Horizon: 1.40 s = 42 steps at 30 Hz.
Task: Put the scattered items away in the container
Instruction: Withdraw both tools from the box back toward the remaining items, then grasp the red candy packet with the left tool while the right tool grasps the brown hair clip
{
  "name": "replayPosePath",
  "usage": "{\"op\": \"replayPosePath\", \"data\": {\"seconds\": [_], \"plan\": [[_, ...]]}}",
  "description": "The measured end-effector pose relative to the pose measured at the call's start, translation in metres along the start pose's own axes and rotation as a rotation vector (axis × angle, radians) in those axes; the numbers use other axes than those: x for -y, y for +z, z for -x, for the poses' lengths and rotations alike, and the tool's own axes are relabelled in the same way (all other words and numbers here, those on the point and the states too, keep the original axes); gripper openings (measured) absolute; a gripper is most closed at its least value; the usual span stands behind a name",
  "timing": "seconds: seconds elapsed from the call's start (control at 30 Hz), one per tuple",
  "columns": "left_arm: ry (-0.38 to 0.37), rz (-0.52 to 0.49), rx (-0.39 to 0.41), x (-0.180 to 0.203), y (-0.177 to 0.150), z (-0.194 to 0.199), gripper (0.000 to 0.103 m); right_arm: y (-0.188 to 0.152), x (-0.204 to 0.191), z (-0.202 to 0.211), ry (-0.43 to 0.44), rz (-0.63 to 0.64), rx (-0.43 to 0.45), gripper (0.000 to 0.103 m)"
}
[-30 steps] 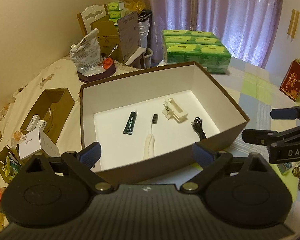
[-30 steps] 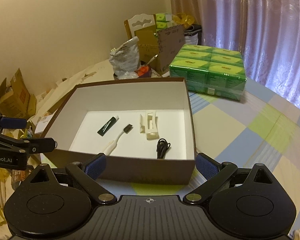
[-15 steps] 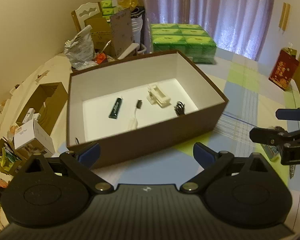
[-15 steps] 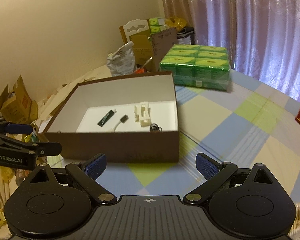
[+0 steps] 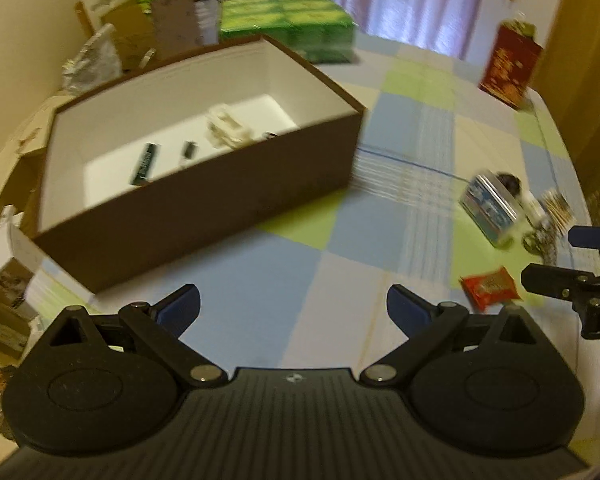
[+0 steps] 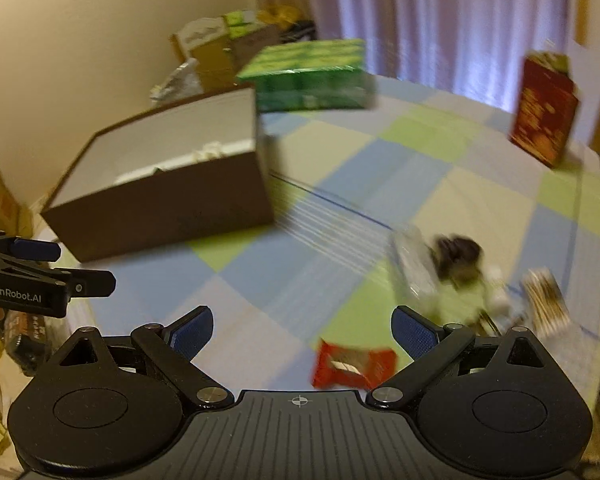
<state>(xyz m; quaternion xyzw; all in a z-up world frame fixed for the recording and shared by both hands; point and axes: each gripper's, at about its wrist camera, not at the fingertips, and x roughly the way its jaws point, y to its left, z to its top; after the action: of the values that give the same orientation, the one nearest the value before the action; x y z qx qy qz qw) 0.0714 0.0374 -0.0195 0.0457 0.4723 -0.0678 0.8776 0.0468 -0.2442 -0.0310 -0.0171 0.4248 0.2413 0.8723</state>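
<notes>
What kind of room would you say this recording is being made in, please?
Most likely a lived-in room at home: a checked tablecloth covers the table, pale purple curtains hang behind, and packs of green tissues and cardboard boxes are piled against the wall.

Both views are swinging rightward and blurring with motion. The brown box (image 5: 204, 204) is sliding from dead ahead of the left gripper (image 5: 293, 310) to beyond its left fingertip (image 5: 180, 307); less of the box floor is showing than a second ago. In the right wrist view the box (image 6: 160, 216) is drifting out past the left fingertip (image 6: 192, 330) of the right gripper (image 6: 302, 332). New things are coming into sight: a red packet (image 6: 354, 364) now lying between the right gripper's fingers, nearer the right one, a blue-printed tin (image 5: 490, 210) and small blurred clutter (image 6: 458, 258) beyond the right fingertip. Both pairs of fingers are staying spread wide, nothing between the left pair.
</notes>
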Motion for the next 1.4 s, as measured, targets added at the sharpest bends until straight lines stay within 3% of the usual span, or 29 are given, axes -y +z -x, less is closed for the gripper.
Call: {"op": "replayPosePath", "data": {"seconds": [0.6, 0.97, 1.1, 1.23, 1.3, 1.37, 1.4], "plan": [[-0.287, -0.338, -0.016, 0.088, 0.007, -0.042, 0.097, -0.055, 0.069, 0.025, -0.213, -0.285, -0.043, 0.101], [-0.51, -0.692, -0.072, 0.156, 0.017, -0.097, 0.081, -0.079, 0.1, 0.035, -0.322, -0.479, -0.064, 0.101], [-0.548, -0.802, -0.119, 0.175, 0.015, -0.118, 0.078, -0.084, 0.106, 0.035, -0.35, -0.531, -0.067, 0.101], [-0.566, -0.844, -0.157, 0.182, 0.012, -0.135, 0.059, -0.087, 0.112, 0.035, -0.372, -0.576, -0.067, 0.101], [-0.581, -0.842, -0.174, 0.182, 0.012, -0.141, 0.054, -0.087, 0.114, 0.033, -0.377, -0.59, -0.066, 0.101], [-0.588, -0.835, -0.19, 0.182, 0.013, -0.146, 0.033, -0.086, 0.115, 0.03, -0.375, -0.597, -0.068, 0.101], [-0.591, -0.83, -0.19, 0.181, 0.014, -0.148, 0.03, -0.086, 0.116, 0.028, -0.372, -0.598, -0.068, 0.101]]}}
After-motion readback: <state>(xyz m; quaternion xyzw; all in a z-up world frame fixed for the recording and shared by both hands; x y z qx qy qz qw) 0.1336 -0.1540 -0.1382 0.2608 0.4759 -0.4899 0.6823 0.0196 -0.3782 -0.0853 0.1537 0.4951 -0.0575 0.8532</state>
